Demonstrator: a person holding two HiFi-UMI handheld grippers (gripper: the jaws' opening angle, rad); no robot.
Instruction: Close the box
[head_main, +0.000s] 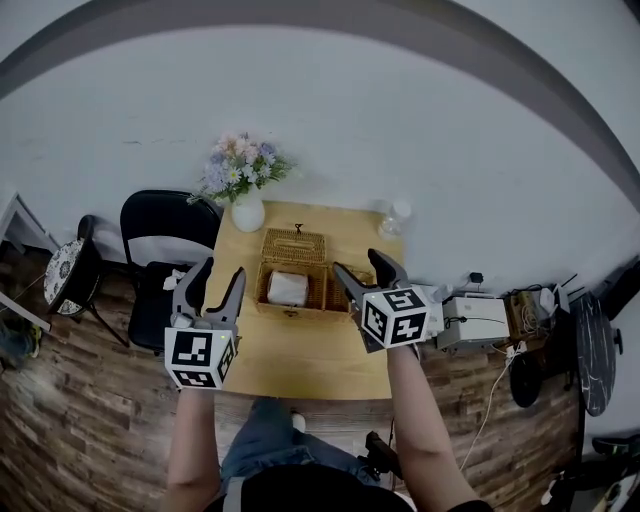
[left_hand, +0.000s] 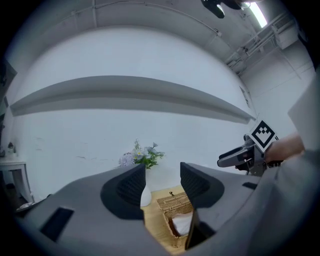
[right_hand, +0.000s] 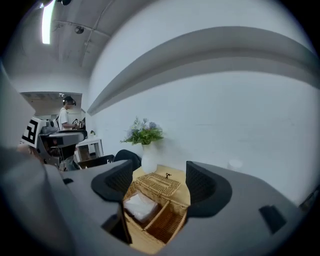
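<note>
Box, on bench: open, lid lying behind it. Left tool, right tool before box, both parted, empty (approach stage). Next: swing lid forward.

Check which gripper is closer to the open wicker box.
Right, likely. The right gripper hovers by the wicker box's right end; the left gripper hangs off its left side, further back toward the person.

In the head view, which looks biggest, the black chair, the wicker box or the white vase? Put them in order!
1. black chair, the biggest
2. wicker box, lid open, a bit smaller
3. white vase, clearly the smallest
</note>
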